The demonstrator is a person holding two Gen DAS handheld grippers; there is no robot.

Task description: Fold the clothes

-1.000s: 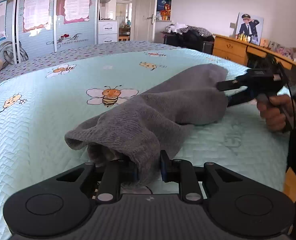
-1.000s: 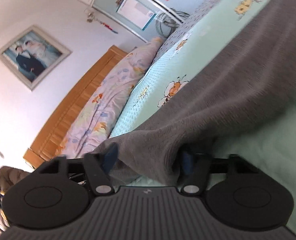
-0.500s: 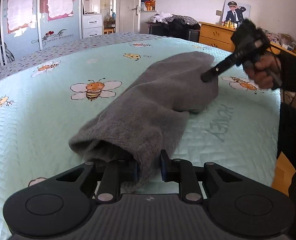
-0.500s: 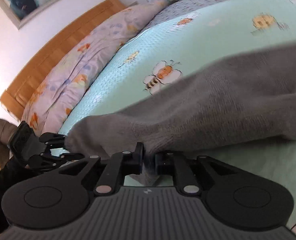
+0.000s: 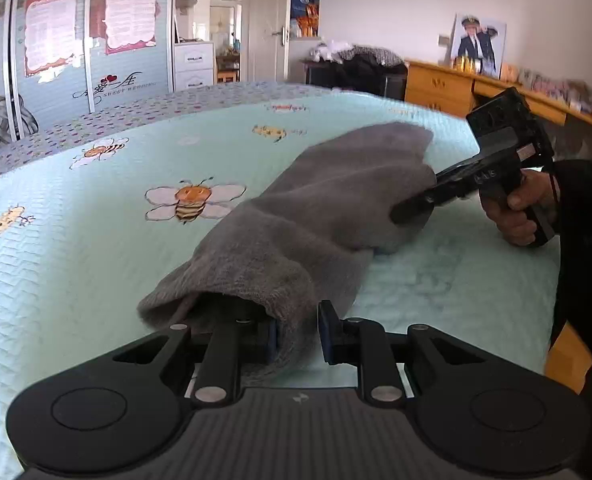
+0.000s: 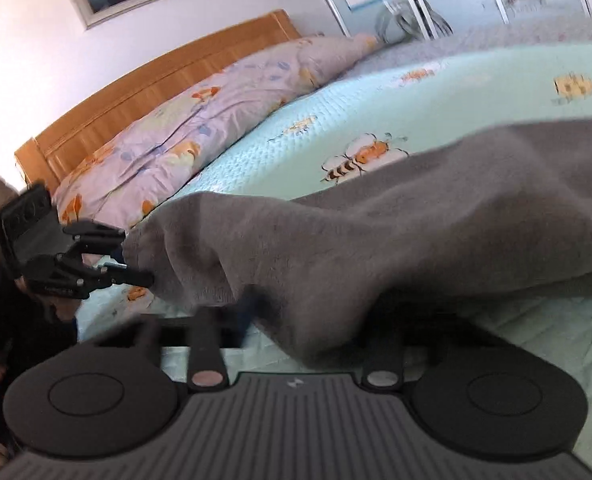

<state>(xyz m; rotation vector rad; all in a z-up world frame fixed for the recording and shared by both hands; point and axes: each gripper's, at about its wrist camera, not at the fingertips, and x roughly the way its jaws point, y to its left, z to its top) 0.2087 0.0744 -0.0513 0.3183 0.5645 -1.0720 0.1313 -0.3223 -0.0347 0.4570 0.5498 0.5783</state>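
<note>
**Grey garment slung between two grippers over the bee-print bed**

Starting at the left, the left hand-held gripper has its fingers drawn in on a bunched end of the grey garment. A thick wad of fleece fills the gap between the blue pads, so the jaws are stopped by the cloth rather than meeting. From there the garment runs away across the mint bedspread, over a printed bee, as a long rumpled roll rather than a flat sheet. Its middle sags onto the bed while both ends are lifted a little.

At the right end, the right hand-held gripper sits under a drooping fold of the same cloth. Its fingers are mostly buried and the picture is smeared, so I cannot say for certain how far the jaws stand apart or whether they truly pinch the fabric. In the left wrist view it reaches into the far end of the garment, with the person's hand on the handle.

By my reckoning a fold or a spreading pass is in hand, with both ends held at once. Whether the garment is being opened out flat or is already doubled and being carried over for another fold, the lumpy shape does not settle. Either way, the coming move needs both ends kept level and the slack taken out, so the cloth lands flat on the bed instead of in a heap.
</note>
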